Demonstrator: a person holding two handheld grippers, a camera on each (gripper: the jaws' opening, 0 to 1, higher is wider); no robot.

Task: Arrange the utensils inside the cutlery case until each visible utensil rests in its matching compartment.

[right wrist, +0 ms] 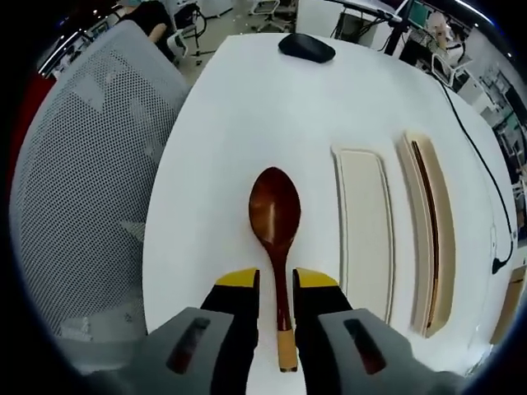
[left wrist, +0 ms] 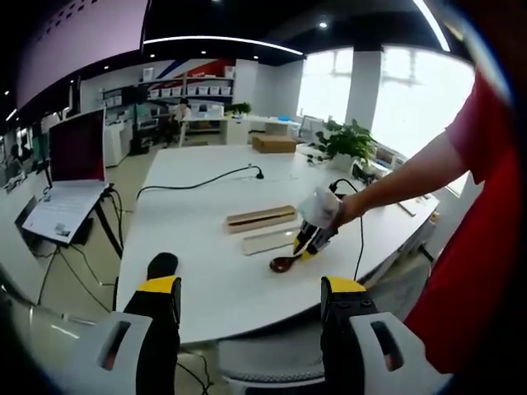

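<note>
Yellow-tipped jaws of the right gripper [right wrist: 276, 284] pinch a dark wooden spoon [right wrist: 276, 216] by its handle.

In the right gripper view the spoon lies flat on the white bench [right wrist: 239, 107], bowl pointing away from the jaws, handle end pale, close to the bench edge by a grey mesh chair [right wrist: 90, 181]. Just beside it lies the cream lid [right wrist: 362, 230] of the cutlery case, and next to that the wooden case tray [right wrist: 430, 230], both apart from the spoon. A black mouse [right wrist: 306, 47] sits toward the far edge. The left gripper [left wrist: 251, 292] hangs off the bench edge, jaws spread wide, nothing between them; its view shows the right gripper [left wrist: 315, 233] on the spoon [left wrist: 286, 263].
</note>
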